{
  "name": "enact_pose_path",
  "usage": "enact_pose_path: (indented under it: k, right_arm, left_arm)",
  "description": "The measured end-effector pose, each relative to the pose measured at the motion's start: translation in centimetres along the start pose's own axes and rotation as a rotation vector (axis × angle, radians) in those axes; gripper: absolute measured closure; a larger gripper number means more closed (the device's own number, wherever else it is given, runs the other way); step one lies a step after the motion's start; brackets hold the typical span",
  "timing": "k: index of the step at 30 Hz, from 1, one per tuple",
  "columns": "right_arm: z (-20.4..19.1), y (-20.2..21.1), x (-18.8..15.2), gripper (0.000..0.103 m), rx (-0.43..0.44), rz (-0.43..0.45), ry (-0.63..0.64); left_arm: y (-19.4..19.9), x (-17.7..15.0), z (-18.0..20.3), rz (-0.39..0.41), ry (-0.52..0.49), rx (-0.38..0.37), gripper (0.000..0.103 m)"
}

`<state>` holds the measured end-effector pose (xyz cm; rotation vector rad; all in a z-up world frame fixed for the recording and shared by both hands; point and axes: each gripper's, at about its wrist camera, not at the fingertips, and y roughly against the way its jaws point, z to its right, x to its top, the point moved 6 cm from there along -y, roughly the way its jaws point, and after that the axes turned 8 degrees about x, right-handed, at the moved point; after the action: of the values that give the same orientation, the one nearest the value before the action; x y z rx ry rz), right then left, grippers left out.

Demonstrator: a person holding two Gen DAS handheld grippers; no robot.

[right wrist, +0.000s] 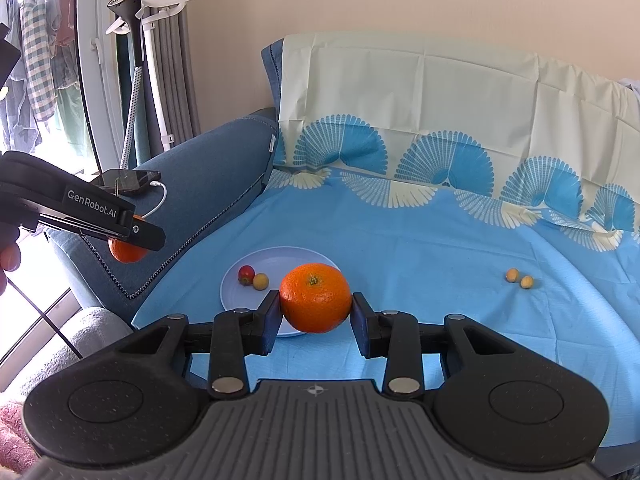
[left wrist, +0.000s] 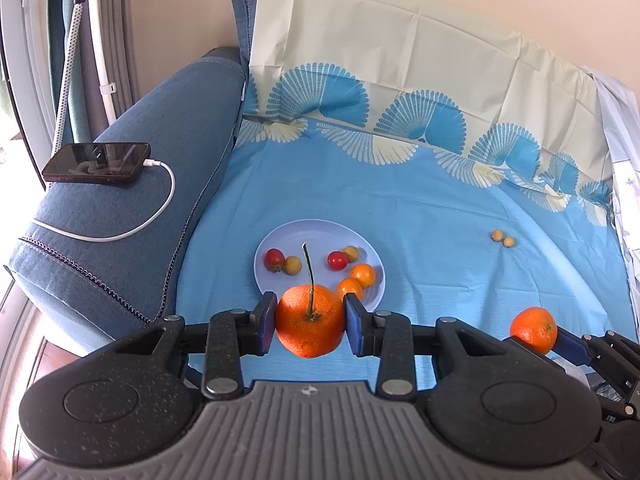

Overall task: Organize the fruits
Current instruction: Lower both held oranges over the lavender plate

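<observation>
My left gripper (left wrist: pixel 310 324) is shut on an orange with a long stem (left wrist: pixel 310 322), held above the near rim of a pale blue plate (left wrist: pixel 280 236). The plate holds two red fruits (left wrist: pixel 274 259), small yellow ones (left wrist: pixel 293 265) and two small orange ones (left wrist: pixel 363 274). My right gripper (right wrist: pixel 315 309) is shut on a second orange (right wrist: pixel 315 298), held over the near right part of the plate (right wrist: pixel 276 258). That orange also shows in the left wrist view (left wrist: pixel 534 330). The left gripper's orange (right wrist: pixel 127 251) shows at the left of the right wrist view.
Two small yellow fruits (left wrist: pixel 503 237) lie loose on the blue cloth (left wrist: pixel 440 220) to the right of the plate. A phone (left wrist: pixel 98 162) on a white cable rests on the blue sofa arm (left wrist: pixel 132 200) at left. A draped backrest (left wrist: pixel 400 52) rises behind.
</observation>
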<state>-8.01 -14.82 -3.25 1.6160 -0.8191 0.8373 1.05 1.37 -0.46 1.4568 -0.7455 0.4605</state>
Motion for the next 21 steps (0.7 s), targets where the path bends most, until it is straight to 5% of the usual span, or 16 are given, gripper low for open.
enact_pose_path:
  k: [21]
  right_arm:
    - [-0.4,-3.8,0.5,0.064,0.017,-0.063,0.012]
  left_arm:
    - [-4.0,1.7,-2.1,-0.03,0.044,0.021,0.063]
